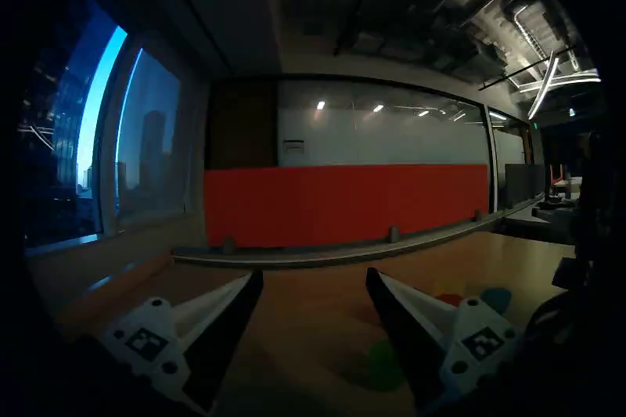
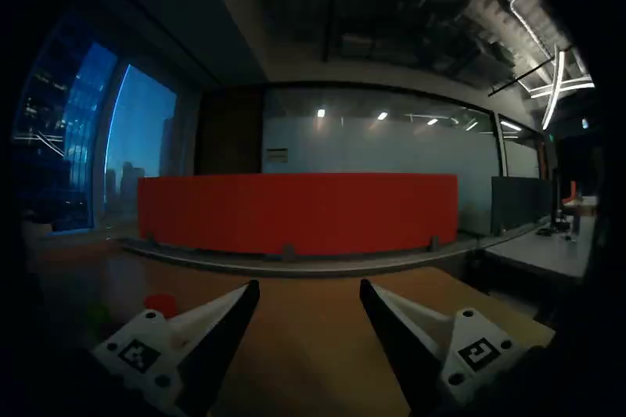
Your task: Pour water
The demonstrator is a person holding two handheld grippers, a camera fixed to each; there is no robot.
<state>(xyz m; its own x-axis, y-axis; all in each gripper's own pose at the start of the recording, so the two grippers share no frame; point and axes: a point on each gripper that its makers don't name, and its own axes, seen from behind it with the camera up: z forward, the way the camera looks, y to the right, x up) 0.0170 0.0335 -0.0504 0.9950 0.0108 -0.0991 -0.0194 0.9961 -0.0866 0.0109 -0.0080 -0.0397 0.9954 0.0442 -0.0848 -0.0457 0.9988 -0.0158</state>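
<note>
Left gripper point(image 1: 313, 271) and right gripper point(image 2: 308, 282) both spread wide, empty, over a light-brown wooden tabletop point(image 1: 313, 331) in a dim office with a long red partition panel point(image 1: 344, 202) and a tall dusk window point(image 1: 145, 143). A small red blurry object point(image 2: 160, 303) sits on the table beside the right gripper's left finger; can't tell if it's the water vessel.

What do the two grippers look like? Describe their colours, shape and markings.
The left gripper and the right gripper look alike. Each has two wedge-shaped fingers tapering to points, white on the outside and black on the inner faces. Each finger carries a square black-and-white marker and small dark round holes.
</note>
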